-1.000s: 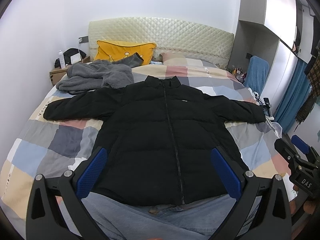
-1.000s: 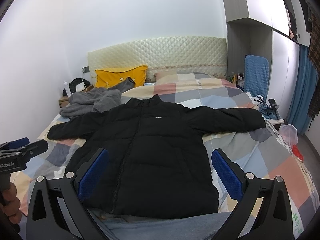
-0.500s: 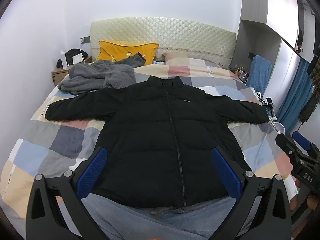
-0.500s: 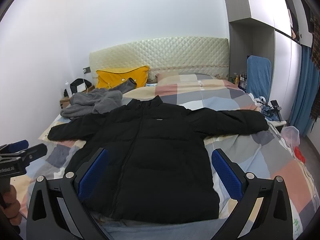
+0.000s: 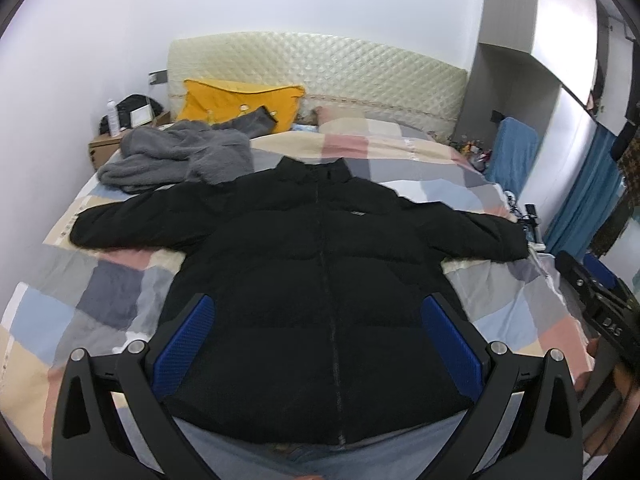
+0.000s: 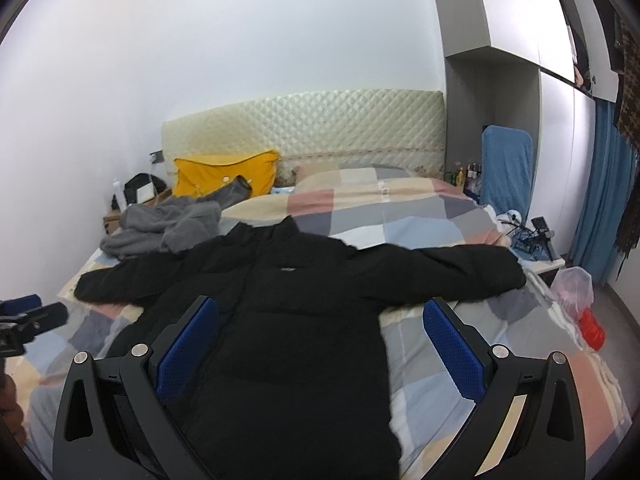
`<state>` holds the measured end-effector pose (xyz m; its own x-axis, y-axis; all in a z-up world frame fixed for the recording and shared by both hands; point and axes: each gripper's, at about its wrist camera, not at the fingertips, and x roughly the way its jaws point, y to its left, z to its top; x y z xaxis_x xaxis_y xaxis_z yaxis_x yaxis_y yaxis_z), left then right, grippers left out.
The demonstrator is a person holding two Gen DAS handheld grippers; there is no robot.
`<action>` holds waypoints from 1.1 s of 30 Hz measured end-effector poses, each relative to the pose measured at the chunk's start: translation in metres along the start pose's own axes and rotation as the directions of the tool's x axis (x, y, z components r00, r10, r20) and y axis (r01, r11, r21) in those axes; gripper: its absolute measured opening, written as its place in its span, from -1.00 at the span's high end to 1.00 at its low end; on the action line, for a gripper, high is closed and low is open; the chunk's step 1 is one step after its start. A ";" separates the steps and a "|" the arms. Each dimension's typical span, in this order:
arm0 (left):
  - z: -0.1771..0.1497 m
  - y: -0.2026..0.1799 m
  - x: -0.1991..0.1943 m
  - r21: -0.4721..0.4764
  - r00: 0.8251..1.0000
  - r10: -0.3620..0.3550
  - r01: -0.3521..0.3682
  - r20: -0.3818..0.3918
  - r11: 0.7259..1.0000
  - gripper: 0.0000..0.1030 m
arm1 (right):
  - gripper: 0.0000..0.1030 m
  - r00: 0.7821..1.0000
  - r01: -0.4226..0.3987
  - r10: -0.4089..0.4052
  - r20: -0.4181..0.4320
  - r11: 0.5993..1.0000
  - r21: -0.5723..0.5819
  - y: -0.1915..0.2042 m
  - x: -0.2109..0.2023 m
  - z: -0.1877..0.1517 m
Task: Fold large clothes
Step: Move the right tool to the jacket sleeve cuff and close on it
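While above the black jacket, left gripper and right gripper wide apart, empty.

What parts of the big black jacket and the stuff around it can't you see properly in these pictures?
- Black jacket hem: in the right wrist view, cut off by the bottom edge and the right gripper.
- Chest logo: left wrist view, too small to read.
- Yellow pillow: lower part hidden behind the grey fleece.
- Bottles by the headboard: right wrist view, too small to identify.
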<state>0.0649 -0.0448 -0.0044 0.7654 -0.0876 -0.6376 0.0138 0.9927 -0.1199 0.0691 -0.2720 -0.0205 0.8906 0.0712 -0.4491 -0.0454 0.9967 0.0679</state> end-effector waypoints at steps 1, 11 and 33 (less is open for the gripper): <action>0.004 -0.004 0.001 -0.001 1.000 -0.006 0.006 0.010 1.000 -1.00 | -1.00 1.000 0.007 -0.007 0.005 1.000 0.007 -0.005 0.005 0.002; 0.050 -0.024 0.035 0.024 0.998 -0.030 0.028 0.063 0.999 -1.00 | -1.00 1.000 0.021 -0.021 -0.005 0.999 0.049 -0.056 0.073 0.005; 0.039 0.003 0.149 0.066 0.997 -0.034 0.029 0.074 0.997 -1.00 | -1.00 0.980 0.199 -0.200 -0.010 0.965 0.173 -0.156 0.169 -0.021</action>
<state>0.2044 -0.0519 -0.0703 0.8100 -0.1150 -0.5751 0.0784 0.9930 -0.0882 0.2171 -0.4145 -0.1254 0.8772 -0.1297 -0.4623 0.2118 0.9686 0.1302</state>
